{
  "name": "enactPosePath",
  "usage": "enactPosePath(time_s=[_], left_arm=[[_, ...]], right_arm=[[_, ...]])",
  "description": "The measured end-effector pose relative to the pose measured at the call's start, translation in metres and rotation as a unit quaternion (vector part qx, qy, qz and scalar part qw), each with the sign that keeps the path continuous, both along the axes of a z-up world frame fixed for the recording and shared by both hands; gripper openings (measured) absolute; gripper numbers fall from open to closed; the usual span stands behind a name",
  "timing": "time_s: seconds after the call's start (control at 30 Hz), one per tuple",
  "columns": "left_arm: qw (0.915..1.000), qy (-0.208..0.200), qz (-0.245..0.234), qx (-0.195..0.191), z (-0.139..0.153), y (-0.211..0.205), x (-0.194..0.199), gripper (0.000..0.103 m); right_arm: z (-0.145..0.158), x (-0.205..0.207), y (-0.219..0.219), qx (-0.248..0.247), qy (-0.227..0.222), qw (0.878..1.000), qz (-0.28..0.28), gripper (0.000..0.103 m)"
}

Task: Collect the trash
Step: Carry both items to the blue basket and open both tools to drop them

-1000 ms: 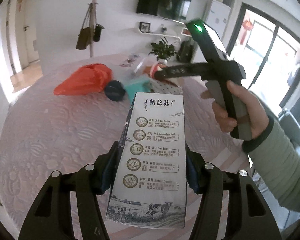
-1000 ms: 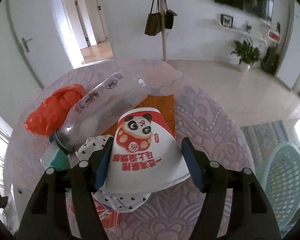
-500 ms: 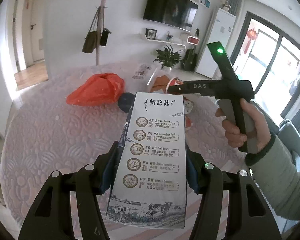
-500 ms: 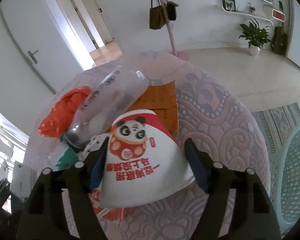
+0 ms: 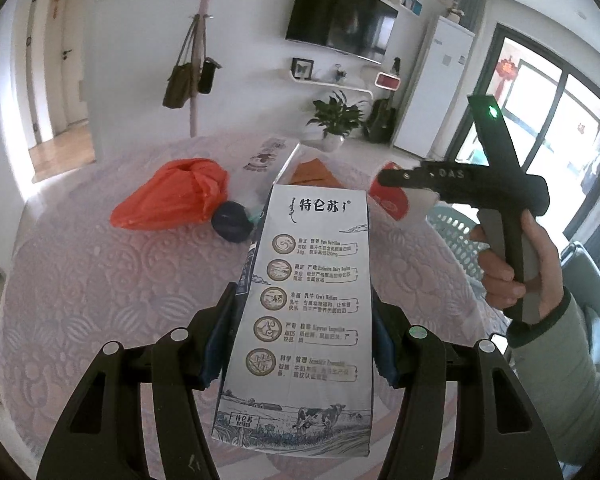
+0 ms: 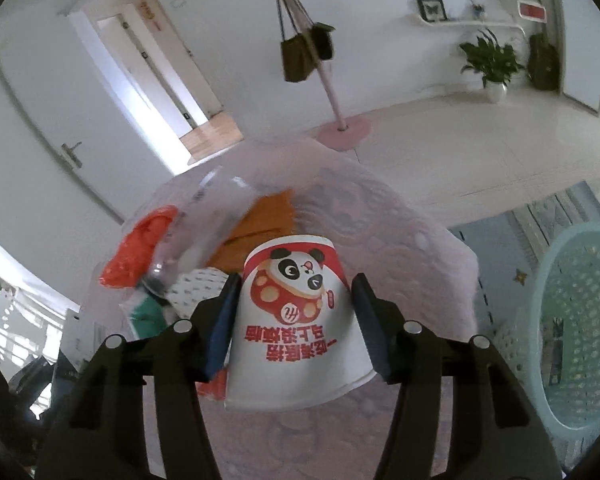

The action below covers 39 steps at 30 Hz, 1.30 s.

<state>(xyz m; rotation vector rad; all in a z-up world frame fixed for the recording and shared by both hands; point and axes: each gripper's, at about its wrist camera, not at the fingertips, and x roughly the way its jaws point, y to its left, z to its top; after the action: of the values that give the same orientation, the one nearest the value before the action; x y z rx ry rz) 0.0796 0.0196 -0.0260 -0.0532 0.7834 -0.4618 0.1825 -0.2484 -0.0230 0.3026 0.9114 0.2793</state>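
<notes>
My left gripper [image 5: 302, 344] is shut on a white milk carton [image 5: 304, 312] with blue print, held above the table. My right gripper [image 6: 292, 328] is shut on a white and red paper cup [image 6: 296, 312] with a panda on it, upside down, held above the table; the cup also shows in the left wrist view [image 5: 392, 200]. On the table lie an orange plastic bag [image 5: 172, 196], a clear plastic bottle [image 6: 196, 224] with a dark cap [image 5: 230, 220], and an orange packet [image 6: 260, 224]. A light green mesh basket [image 6: 576, 320] stands off the table's right side.
The table has a pale purple embossed cloth [image 5: 100, 280]. A dotted wrapper [image 6: 192, 288] and a green item [image 6: 148, 312] lie by the bottle. A coat stand [image 6: 328, 92] with bags and a potted plant [image 5: 334, 120] stand beyond the table.
My right gripper has lifted the cup and swung right, bringing the basket into view. My left gripper still holds the carton and has risen a little.
</notes>
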Motion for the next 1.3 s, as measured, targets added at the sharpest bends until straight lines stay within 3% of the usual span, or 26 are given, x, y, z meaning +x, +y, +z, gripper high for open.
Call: enactPosePath(time_s=[0.13, 0.43, 0.6, 0.9, 1.07, 1.3], left_arm=[[0.9999, 0.004, 0.005, -0.008, -0.003, 0.000, 0.004, 0.057], [0.9997, -0.013, -0.017, -0.010, 0.016, -0.035, 0.022, 0.057], [0.9980, -0.029, -0.054, -0.011, 0.031, -0.091, 0.038, 0.057], [0.9910, -0.011, -0.131, -0.028, 0.044, -0.214, 0.074, 0.057], [0.9847, 0.024, -0.167, -0.042, 0.029, -0.279, 0.098, 0.057], [0.9795, 0.086, -0.176, -0.047, -0.026, -0.329, 0.122, 0.057]], right_arm=[[-0.003, -0.002, -0.020, 0.033, 0.004, 0.999, -0.004, 0.052], [0.033, -0.035, -0.042, 0.037, -0.059, 0.997, -0.038, 0.052], [0.052, -0.060, -0.082, 0.027, -0.090, 0.992, -0.083, 0.052], [0.048, -0.087, -0.181, 0.019, -0.090, 0.976, -0.196, 0.052], [0.028, -0.099, -0.223, -0.003, -0.073, 0.961, -0.265, 0.052], [-0.017, -0.105, -0.261, -0.014, -0.025, 0.949, -0.315, 0.052]])
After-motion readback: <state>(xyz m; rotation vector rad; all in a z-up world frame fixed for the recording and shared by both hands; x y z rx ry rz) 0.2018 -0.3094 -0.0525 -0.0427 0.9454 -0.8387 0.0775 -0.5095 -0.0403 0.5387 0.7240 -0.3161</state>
